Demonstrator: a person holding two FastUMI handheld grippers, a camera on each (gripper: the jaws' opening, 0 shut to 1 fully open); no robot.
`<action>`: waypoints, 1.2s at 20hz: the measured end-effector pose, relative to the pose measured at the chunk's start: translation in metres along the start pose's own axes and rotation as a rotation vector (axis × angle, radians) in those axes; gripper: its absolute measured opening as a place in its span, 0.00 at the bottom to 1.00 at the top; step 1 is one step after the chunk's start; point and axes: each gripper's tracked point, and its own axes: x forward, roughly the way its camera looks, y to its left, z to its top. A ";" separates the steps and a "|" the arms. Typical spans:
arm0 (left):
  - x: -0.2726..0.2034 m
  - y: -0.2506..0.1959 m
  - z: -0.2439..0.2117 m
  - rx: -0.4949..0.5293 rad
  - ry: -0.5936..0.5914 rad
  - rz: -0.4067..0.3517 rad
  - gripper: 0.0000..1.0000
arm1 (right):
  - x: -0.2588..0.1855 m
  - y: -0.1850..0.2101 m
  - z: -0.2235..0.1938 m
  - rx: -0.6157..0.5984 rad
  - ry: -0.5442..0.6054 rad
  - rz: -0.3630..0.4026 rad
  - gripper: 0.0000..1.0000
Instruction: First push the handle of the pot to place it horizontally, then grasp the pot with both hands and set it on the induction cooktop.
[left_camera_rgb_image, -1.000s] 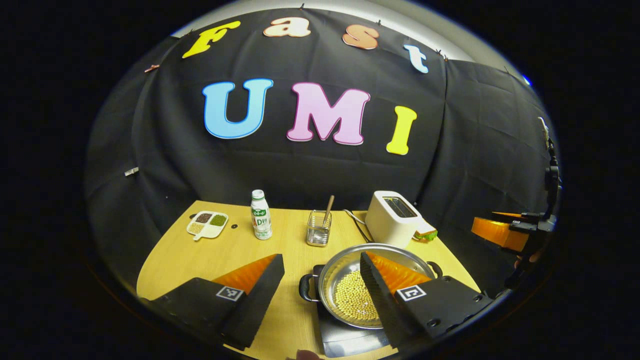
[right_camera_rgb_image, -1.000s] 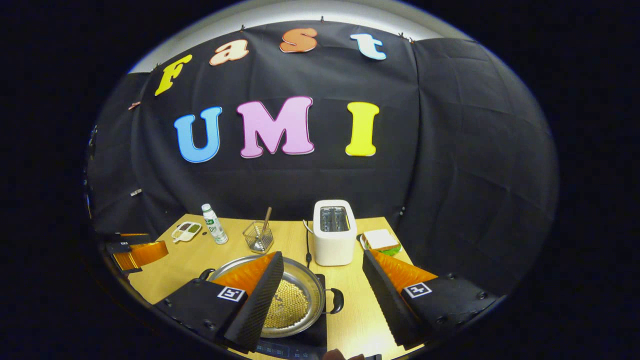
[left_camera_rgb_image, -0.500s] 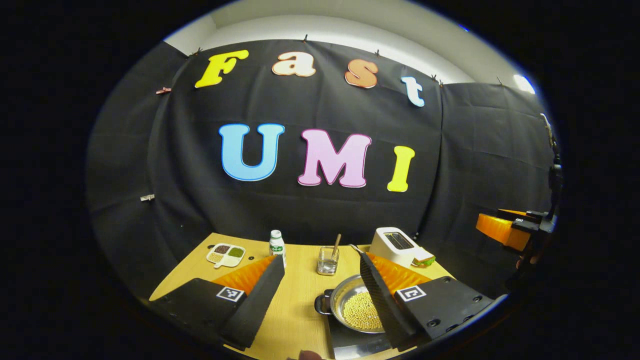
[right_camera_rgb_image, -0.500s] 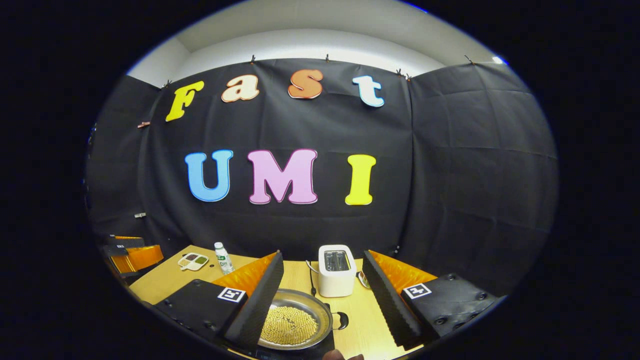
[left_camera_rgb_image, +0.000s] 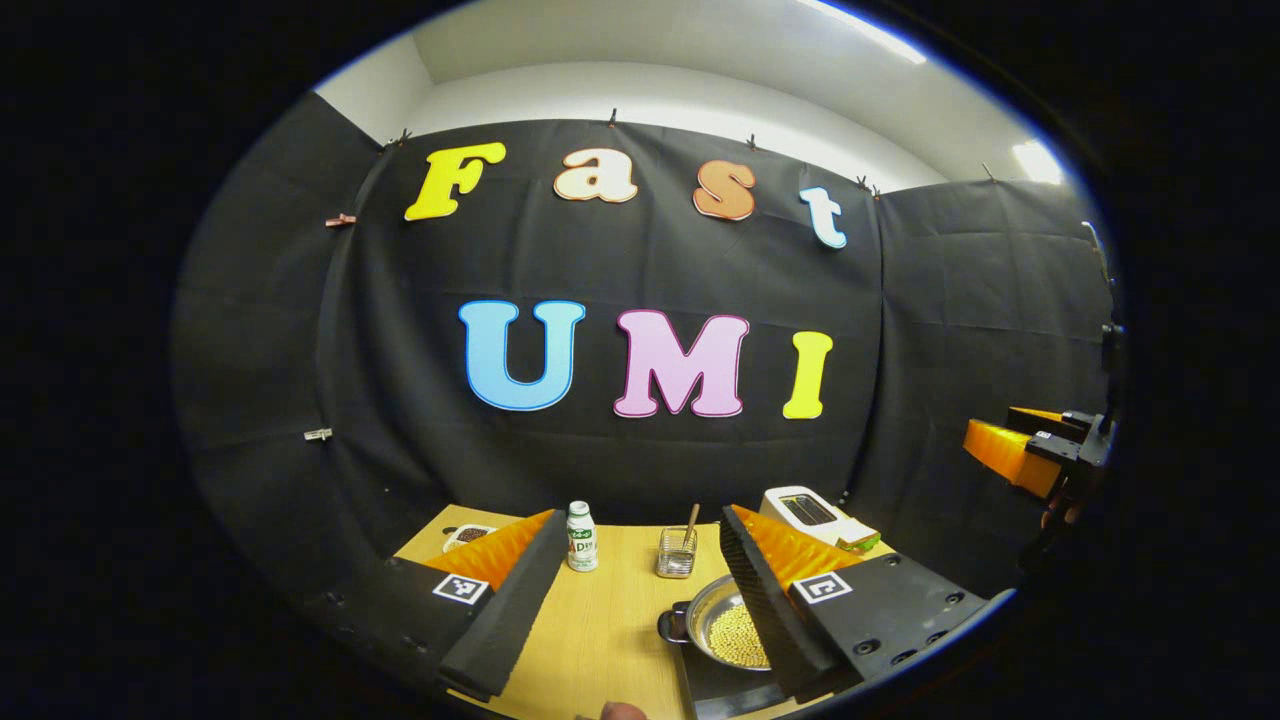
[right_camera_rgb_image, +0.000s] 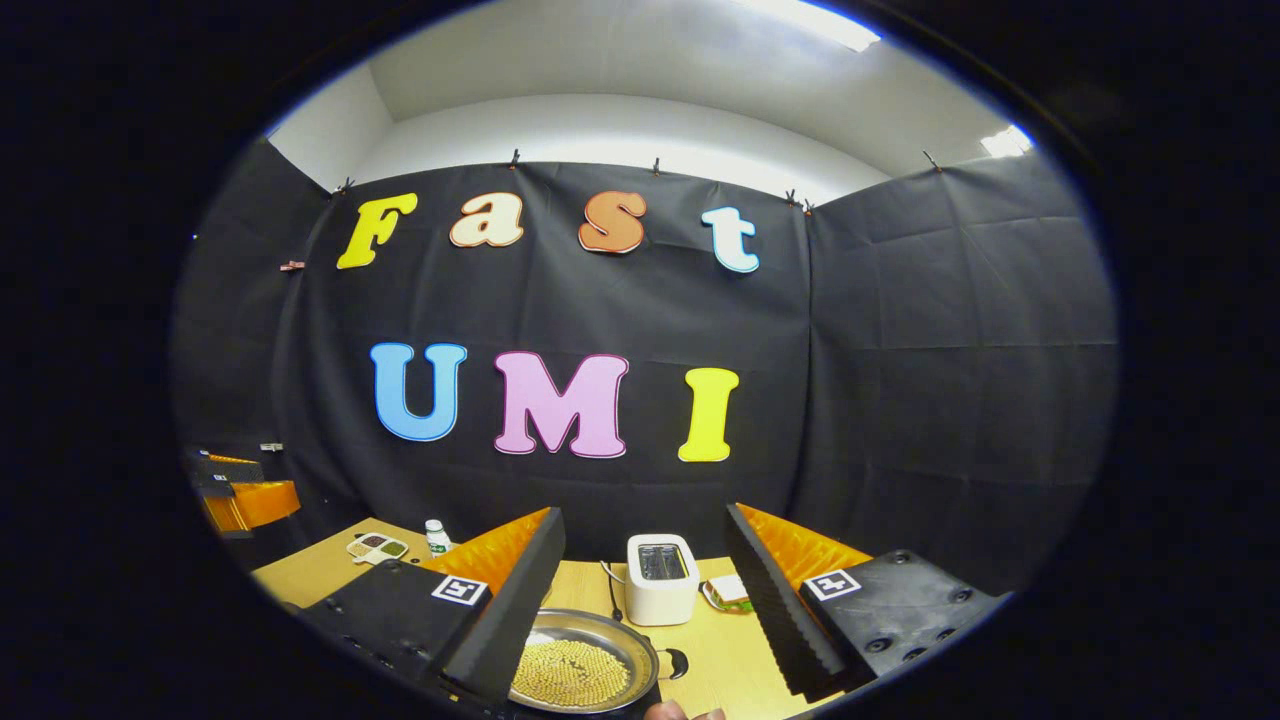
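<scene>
Wooden table (left_camera_rgb_image: 610, 630) bears pot (right_camera_rgb_image: 585, 672); black cloth wall (right_camera_rgb_image: 900, 400) behind

Two wedge-shaped fingers (left_camera_rgb_image: 510, 610) per gripper, ribbed on inner faces, set on dark angular housings. Square black-and-white marker (left_camera_rgb_image: 452, 588) on each housing top, round screws (left_camera_rgb_image: 868, 647) along outer edges. Same build on right gripper (right_camera_rgb_image: 645, 600): markers, screws (right_camera_rgb_image: 900, 640), ribbed wedges.

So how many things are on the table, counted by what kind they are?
Pots: 1, pot
Cooktops: 1, induction cooktop
Toasters: 1, toaster
Bottles: 1, bottle
Glass cups: 1, cup
Divided dishes: 1, dish
Sandwiches: 1, sandwich
Total: 7
</scene>
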 end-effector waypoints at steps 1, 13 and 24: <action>0.000 -0.004 -0.001 0.002 0.001 -0.008 0.95 | 0.000 -0.001 -0.001 0.000 -0.001 -0.003 0.99; -0.001 -0.010 -0.018 -0.007 0.050 -0.013 0.95 | -0.007 -0.015 -0.013 0.010 0.027 -0.030 0.99; -0.005 -0.026 -0.021 0.008 0.063 -0.026 0.95 | -0.009 -0.019 -0.016 0.017 0.040 -0.016 0.99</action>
